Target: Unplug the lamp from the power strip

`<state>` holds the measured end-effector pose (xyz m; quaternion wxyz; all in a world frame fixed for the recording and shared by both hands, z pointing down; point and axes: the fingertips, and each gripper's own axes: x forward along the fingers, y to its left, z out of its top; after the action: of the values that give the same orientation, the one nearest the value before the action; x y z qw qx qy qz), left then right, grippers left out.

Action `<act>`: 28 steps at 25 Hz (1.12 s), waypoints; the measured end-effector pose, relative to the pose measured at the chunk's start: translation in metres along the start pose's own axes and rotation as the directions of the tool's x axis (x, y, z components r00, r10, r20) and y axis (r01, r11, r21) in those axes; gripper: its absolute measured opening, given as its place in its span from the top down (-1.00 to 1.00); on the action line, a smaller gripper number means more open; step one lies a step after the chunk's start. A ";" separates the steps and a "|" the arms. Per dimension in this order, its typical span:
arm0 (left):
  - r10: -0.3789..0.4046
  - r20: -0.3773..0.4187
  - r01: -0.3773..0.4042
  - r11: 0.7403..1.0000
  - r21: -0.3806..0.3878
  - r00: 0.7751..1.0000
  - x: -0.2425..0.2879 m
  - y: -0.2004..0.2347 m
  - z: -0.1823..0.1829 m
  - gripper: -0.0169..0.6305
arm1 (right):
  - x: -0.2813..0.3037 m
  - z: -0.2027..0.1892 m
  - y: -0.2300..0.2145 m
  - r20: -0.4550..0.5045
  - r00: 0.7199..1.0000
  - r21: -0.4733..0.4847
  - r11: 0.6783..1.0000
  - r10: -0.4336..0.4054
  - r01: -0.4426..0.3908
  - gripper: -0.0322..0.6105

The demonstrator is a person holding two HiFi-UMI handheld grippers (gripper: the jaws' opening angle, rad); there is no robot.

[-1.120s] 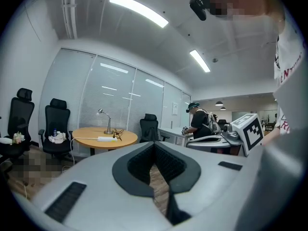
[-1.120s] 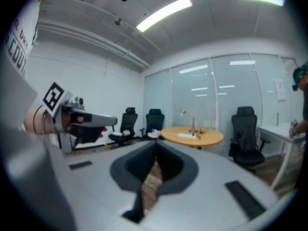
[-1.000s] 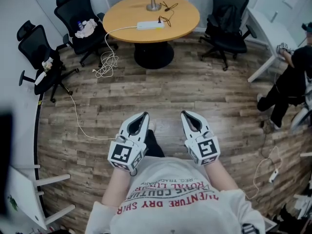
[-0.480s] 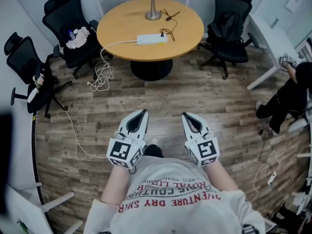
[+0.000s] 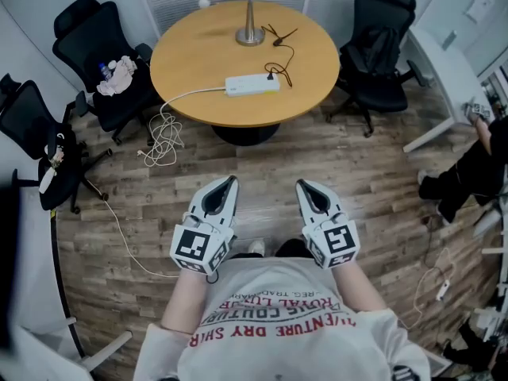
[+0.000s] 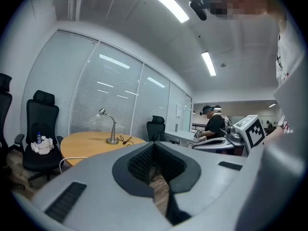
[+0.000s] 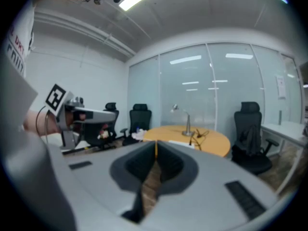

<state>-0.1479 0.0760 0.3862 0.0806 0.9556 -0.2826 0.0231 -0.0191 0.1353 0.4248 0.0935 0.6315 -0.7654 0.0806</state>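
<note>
Approach step: your left gripper (image 5: 229, 181) and right gripper (image 5: 305, 185) are low by your chest, fingers closed on nothing, well short of the table (image 5: 190, 62). The black plug (image 5: 272, 75) sits in the power strip (image 5: 252, 84) mid-table, with the lamp (image 5: 248, 32) beyond. Next: step in, open one gripper and pinch the plug.

L gripper (image 5: 228, 184) & R gripper (image 5: 306, 187) sit side by side, lower centre of head view, tips toward frame top. Both jaws closed, nothing btwn them. L forearm (image 5: 184, 300) & R forearm (image 5: 361, 288) bare, running to bottom edge.
</note>
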 end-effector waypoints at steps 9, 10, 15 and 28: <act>0.063 -0.025 -0.064 0.998 -0.027 0.998 0.052 0.049 -0.013 0.86 | 0.073 -0.001 -0.039 -0.011 0.998 0.026 0.998 0.058 -0.058 0.80; 0.075 -0.024 -0.076 0.997 -0.025 0.997 0.061 0.055 -0.013 0.86 | 0.084 0.001 -0.047 -0.006 0.998 0.022 0.997 0.068 -0.068 0.80; 0.137 -0.022 -0.137 0.990 -0.016 0.990 0.113 0.081 -0.012 0.86 | 0.141 0.010 -0.091 -0.003 0.993 0.001 0.993 0.121 -0.121 0.80; 0.319 -0.040 -0.320 0.946 -0.043 0.947 0.286 0.155 0.010 0.86 | 0.296 0.041 -0.222 -0.074 0.947 -0.070 0.946 0.313 -0.318 0.80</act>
<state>0.0082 -0.2074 0.4241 0.1036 0.8945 -0.4327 0.0444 0.1428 -0.1980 0.4588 0.1287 0.4938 -0.8560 0.0830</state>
